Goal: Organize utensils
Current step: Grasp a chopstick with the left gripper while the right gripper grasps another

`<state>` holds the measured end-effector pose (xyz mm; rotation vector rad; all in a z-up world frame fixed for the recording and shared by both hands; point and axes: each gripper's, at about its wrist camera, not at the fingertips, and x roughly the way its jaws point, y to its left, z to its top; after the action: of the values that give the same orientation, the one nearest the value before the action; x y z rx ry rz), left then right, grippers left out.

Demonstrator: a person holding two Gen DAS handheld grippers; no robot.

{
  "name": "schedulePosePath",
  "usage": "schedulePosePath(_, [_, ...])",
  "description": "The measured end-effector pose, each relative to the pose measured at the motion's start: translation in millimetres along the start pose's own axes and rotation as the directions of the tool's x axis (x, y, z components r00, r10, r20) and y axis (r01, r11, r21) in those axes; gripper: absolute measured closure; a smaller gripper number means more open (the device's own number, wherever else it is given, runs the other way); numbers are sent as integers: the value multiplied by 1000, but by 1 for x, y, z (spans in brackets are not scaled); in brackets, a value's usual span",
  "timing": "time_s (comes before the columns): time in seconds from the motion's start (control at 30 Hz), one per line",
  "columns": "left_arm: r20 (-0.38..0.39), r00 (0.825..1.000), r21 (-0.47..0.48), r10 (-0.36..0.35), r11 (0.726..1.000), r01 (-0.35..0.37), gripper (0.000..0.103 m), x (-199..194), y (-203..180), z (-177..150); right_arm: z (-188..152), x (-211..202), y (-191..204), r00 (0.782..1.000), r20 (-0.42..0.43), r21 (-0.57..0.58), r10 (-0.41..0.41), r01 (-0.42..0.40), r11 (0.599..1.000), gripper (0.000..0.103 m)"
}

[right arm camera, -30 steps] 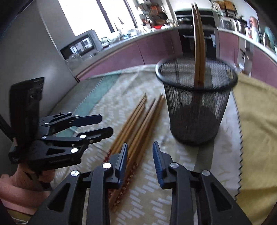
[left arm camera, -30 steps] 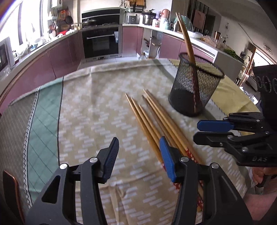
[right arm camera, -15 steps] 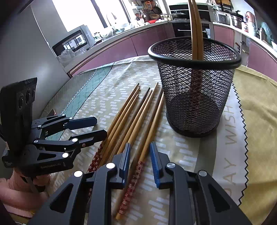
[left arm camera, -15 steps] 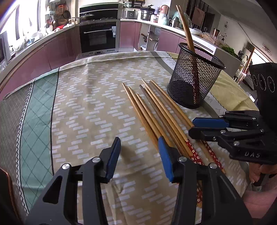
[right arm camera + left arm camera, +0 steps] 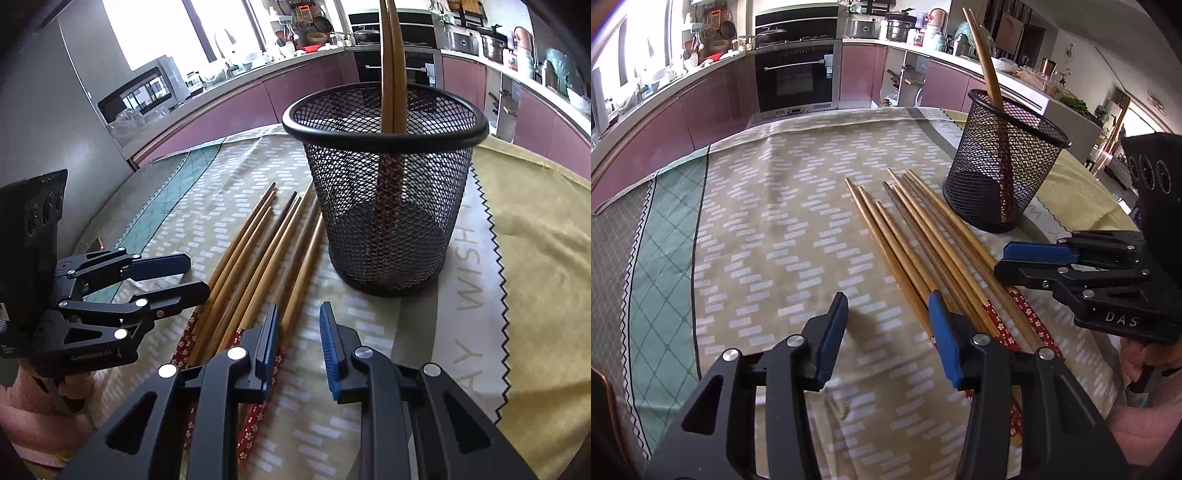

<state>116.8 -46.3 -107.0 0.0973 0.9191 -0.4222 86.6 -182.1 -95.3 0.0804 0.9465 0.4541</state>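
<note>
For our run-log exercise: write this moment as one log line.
left gripper: open, empty | right gripper: open, empty | loose wooden chopsticks: on patterned tablecloth | black mesh cup: upright, holds two chopsticks

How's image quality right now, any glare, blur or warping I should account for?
Left wrist view: sharp; window blown out top left; fisheye bends the counters; left gripper shadows the tablecloth. Right wrist view: window glare top; mesh basket bulges; chopsticks crisp beside the right gripper.

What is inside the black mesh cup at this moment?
Two chopsticks stand inside the mesh cup, leaning on its rim, red patterned ends down. Through the mesh nothing else shows, but the dark bottom is hard to see fully.
</note>
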Motion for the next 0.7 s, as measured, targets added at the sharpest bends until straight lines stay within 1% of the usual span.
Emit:
schedulePosePath(0.03, [-2, 1000, 2, 5, 1000, -5, 59, 0, 0, 1, 0, 1, 1, 1000, 1, -8, -12, 12, 1000, 82])
schedulePosePath(0.17, [-18, 1000, -10, 19, 1000, -19, 67, 1, 5, 2, 1, 1, 2, 999, 1, -23, -45, 45, 999, 86])
schedulePosePath(0.3, [-24, 999, -5, 42, 999, -42, 67, 2, 6, 5, 5, 5, 5, 998, 0, -38, -69, 69, 997, 86])
schedulePosePath(0.5, [-30, 998, -14, 51, 999, -51, 69, 12, 8, 15, 12, 13, 11, 995, 11, -59, -99, 100, 993, 85])
schedulePosePath(0.57, [-31, 998, -18, 52, 998, -53, 81, 14, 7, 18, 12, 14, 9, 995, 15, -53, -100, 100, 994, 87])
schedulePosePath(0.6, [-31, 998, -25, 50, 998, -51, 84, 14, 8, 18, 12, 13, 8, 995, 18, -44, -96, 96, 994, 92])
schedulePosePath(0.63, [-31, 999, -35, 42, 998, -43, 91, 15, 8, 18, 12, 13, 6, 996, 20, -29, -85, 86, 996, 95])
schedulePosePath(0.7, [-28, 999, -55, 38, 998, -40, 93, 14, 9, 17, 10, 11, 2, 997, 25, -5, -73, 73, 997, 97])
